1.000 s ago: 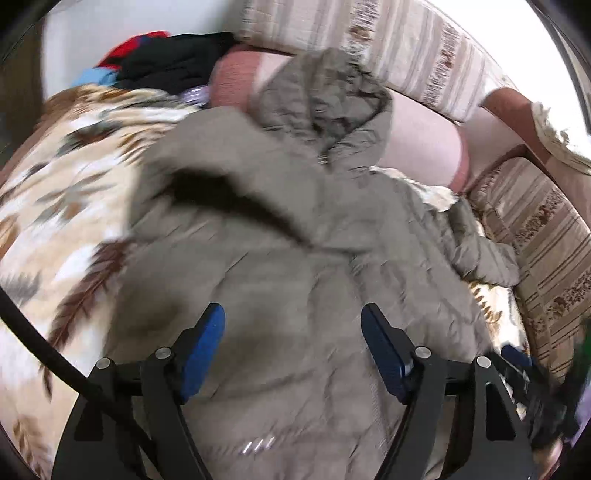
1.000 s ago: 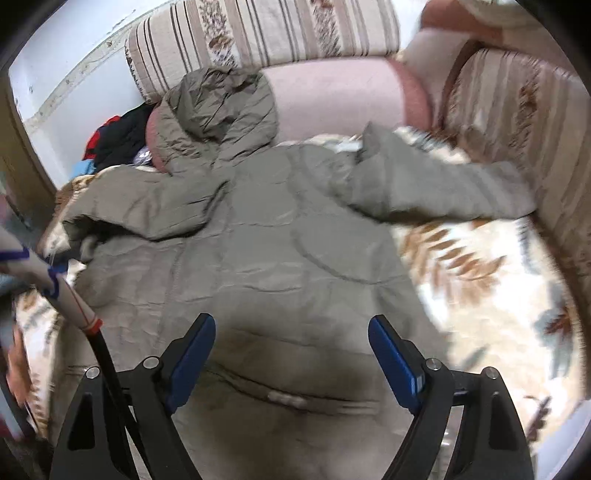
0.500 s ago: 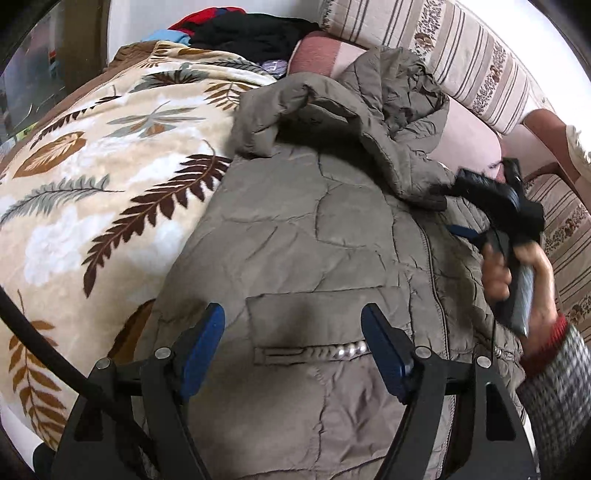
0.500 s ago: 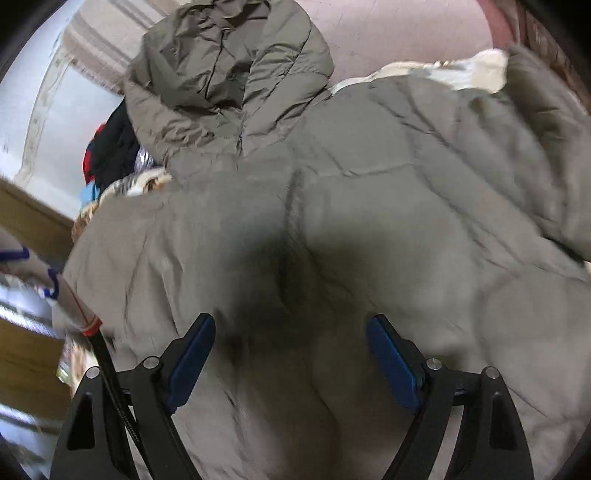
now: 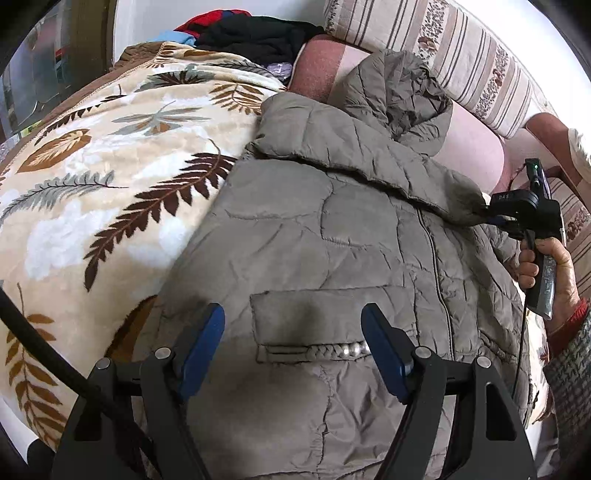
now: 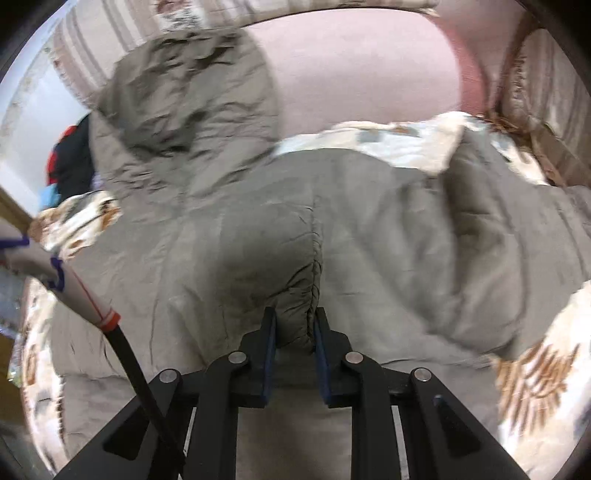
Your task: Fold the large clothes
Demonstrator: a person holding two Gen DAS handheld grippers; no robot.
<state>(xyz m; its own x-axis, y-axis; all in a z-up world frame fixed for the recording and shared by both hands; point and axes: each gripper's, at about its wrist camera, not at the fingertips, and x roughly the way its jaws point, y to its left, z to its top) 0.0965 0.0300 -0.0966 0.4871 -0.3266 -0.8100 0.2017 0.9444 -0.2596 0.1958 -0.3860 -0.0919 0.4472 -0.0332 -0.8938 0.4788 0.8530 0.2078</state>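
Left gripper: its blue pads are standing wide apart and holding nothing; it is hovering just above the pocket flap on the lower front of the jacket.

Right gripper: its two pads are pressing together on the cuff end of a sleeve; the gathered cuff is sitting between them. In the left wrist view this same gripper is showing at the far right, with the sleeve end in its tip.

Jacket: the grey-brown padded jacket is lying front up on the leaf-patterned blanket, which is covering the sofa seat. Its hem is pointing toward the person and its hood is leaning against the pink back cushion.

Sleeve axis: the held sleeve is running across the chest, from the shoulder on the blanket side to the right gripper beyond the zipper.

Deciding relation: the sleeve is lying crosswise to the long hem-to-hood axis of the jacket. The right gripper is the nearer one to it, in fact already on it; the left one is well apart from it, over the pocket.

Likely next need: I judge that the sleeve must be laid flat on the chest, inside the body outline, before releasing.

Far side: dark and red clothes are piling behind the blanket, by the striped cushion.
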